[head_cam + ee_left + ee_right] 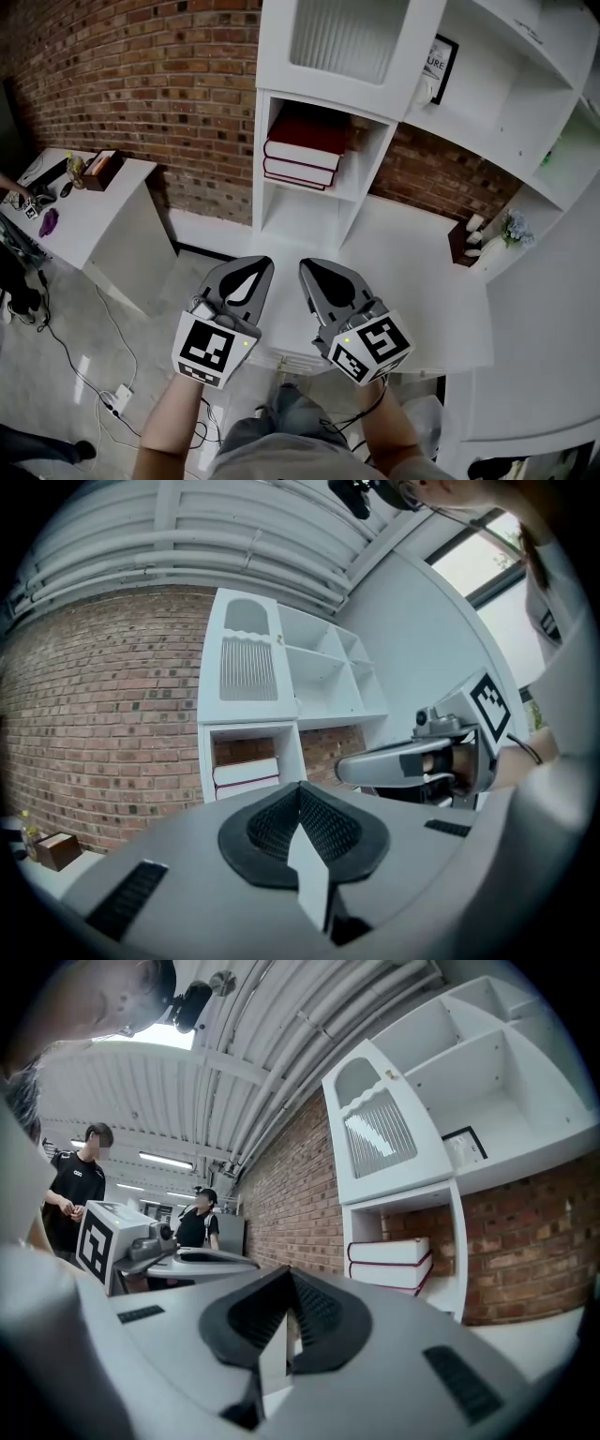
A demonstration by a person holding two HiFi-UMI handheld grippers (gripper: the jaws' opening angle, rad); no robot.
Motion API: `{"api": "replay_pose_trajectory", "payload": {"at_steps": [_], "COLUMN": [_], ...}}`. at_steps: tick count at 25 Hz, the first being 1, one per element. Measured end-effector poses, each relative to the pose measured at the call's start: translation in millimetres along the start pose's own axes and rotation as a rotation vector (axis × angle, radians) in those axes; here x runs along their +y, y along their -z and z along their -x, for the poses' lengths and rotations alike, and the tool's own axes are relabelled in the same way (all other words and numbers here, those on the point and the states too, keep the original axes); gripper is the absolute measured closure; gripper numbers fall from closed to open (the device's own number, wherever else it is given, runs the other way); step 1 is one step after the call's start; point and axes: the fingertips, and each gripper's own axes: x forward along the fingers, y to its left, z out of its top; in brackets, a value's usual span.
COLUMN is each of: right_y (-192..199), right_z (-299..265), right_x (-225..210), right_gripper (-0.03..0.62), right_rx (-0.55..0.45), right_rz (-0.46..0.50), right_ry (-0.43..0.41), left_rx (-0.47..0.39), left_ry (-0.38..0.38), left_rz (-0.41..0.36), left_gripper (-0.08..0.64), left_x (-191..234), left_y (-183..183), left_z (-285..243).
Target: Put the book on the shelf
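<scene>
My left gripper has its jaws pressed fully together, with nothing between them. My right gripper is the same, closed and empty. The books lie flat in a stack inside one compartment of the white shelf, well apart from both grippers.

A stack of hardcover books with dark red covers and white page edges lies flat in an open compartment of the tall white shelf unit. The page edges face outward, and whether the stack holds two volumes or three cannot be told. That compartment sits directly beneath the unit's ribbed-panel door and above a second open compartment, and the stack rests on its floor, filling most of its width with clear space above the top cover.
</scene>
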Motion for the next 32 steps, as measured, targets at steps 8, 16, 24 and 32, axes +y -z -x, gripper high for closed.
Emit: {"api": "replay_pose_trajectory", "payload": {"at_steps": [8,16,24,32], "right_y": [-4,-5,-7,-2], "right_z": [17,29,31,33], "right_x": [22,37,51,52], "right_gripper": [0.583,0.583,0.584,0.583], "right_rx": [-0.012,-0.010,-0.008,0.007], "right_rz": [0.003,0.012,0.022,0.007], "right_ry": [-0.015,-0.029,-0.054,-0.057], "left_rx": [0.003,-0.019,-0.015,-0.011], "left_ry": [0.010,0.018,0.027,0.041], "left_rz": [0.009,0.021,0.046,0.064], "left_gripper": [0.548,0.548,0.548,0.548], "left_x": [-16,-30,-35,-40], "left_y": [1,-8,-8,-8], "left_z": [21,36,45,42]}}
